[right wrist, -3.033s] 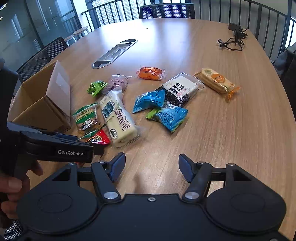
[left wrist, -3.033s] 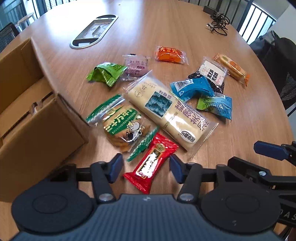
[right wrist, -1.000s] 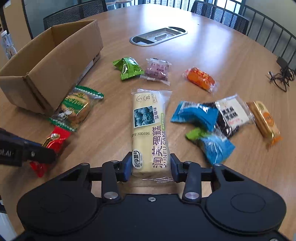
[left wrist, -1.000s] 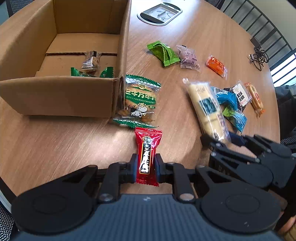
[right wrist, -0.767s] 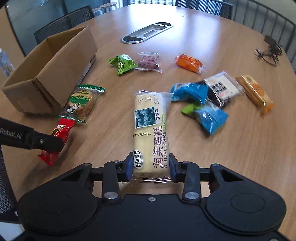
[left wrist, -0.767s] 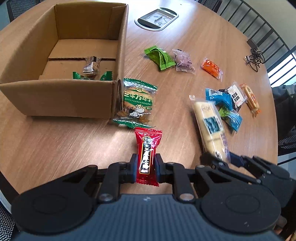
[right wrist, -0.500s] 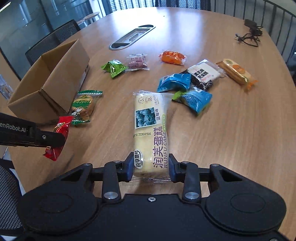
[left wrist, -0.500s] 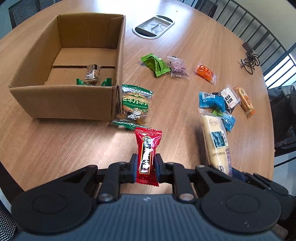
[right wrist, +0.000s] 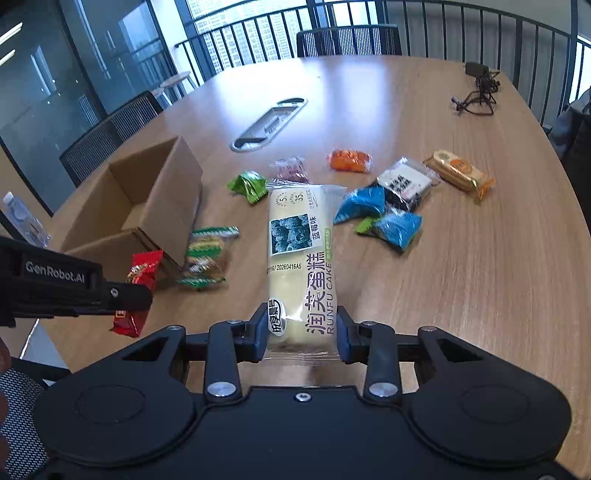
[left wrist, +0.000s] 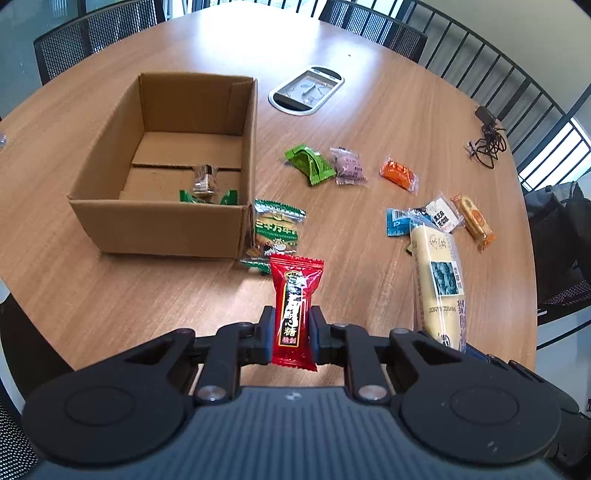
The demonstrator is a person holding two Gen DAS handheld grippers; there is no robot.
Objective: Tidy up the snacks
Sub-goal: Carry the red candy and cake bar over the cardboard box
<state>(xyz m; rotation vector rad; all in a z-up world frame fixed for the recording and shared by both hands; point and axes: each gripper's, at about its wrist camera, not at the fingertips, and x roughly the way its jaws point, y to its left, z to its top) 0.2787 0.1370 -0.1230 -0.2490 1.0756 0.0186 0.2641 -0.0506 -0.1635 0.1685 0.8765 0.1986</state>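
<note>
We hold a red foil candy packet (left wrist: 295, 306) pinched in our closed left tongs (left wrist: 291, 332) and a long cream cake packet (right wrist: 299, 273) clamped in our right tongs (right wrist: 303, 339), both lifted over the round wooden counter (left wrist: 369, 122), near the open cardboard box (left wrist: 166, 221), ringed by black railings (right wrist: 369, 18).

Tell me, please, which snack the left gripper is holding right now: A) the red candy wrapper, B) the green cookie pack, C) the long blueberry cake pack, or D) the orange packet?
A: the left gripper has its jaws shut on the red candy wrapper, lifted off the table.
</note>
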